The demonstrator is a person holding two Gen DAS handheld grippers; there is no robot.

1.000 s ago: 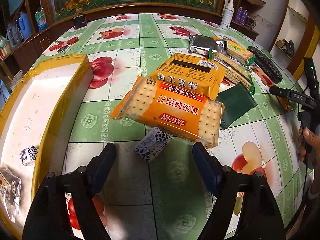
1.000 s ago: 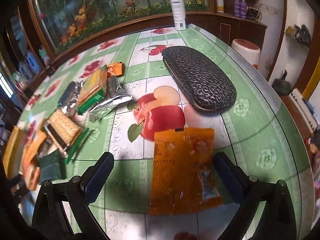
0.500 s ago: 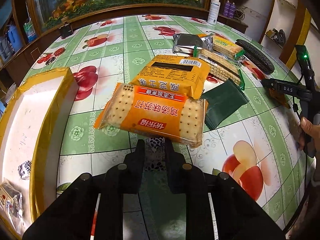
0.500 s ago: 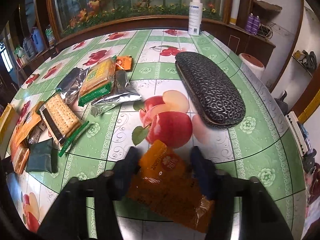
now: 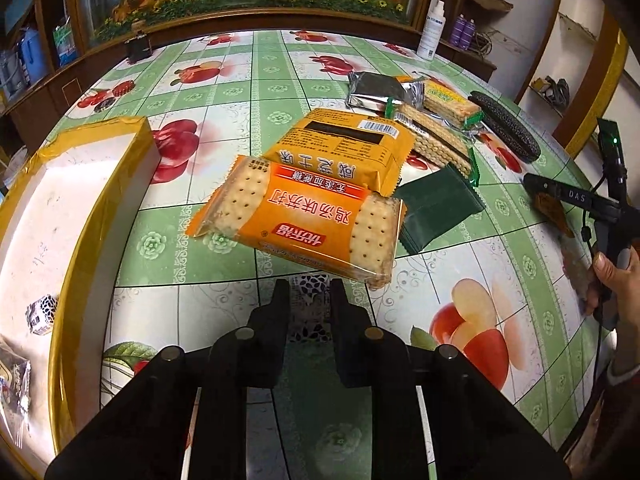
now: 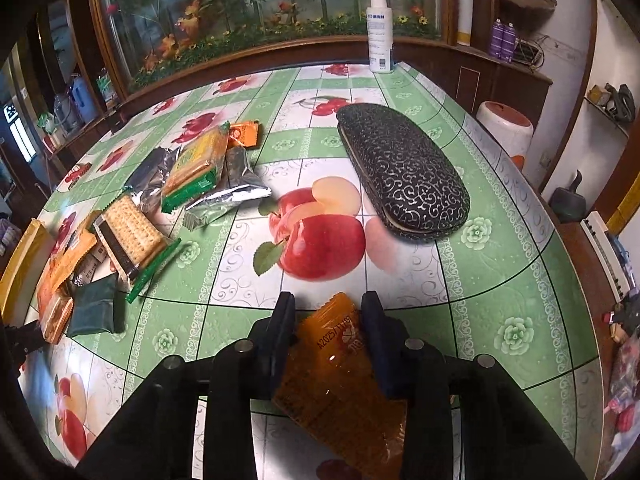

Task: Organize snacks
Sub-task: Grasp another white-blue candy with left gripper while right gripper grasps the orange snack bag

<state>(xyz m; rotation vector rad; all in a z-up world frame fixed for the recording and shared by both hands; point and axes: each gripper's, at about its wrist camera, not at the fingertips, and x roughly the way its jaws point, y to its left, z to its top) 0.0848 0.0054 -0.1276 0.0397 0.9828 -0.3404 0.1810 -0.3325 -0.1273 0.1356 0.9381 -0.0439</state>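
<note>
My left gripper (image 5: 309,292) is shut on a small black-and-white patterned snack packet (image 5: 310,312), just in front of an orange cracker pack (image 5: 300,224). A yellow-rimmed box (image 5: 72,216) lies to the left and holds another patterned packet (image 5: 40,314). My right gripper (image 6: 327,312) is shut on an orange sachet (image 6: 340,376) and holds it above the table. The right gripper also shows at the right edge of the left wrist view (image 5: 560,196).
Behind the cracker pack lie a yellow pack (image 5: 344,152), a dark green packet (image 5: 436,208), cracker sleeves (image 5: 436,136) and a silver pouch (image 5: 376,90). A black patterned glasses case (image 6: 404,176) lies right of centre. A white bottle (image 6: 380,36) stands at the far edge.
Both grippers closed: the left on the small patterned packet, the right on the orange sachet. The sachet has been lifted and tilted off the table.
</note>
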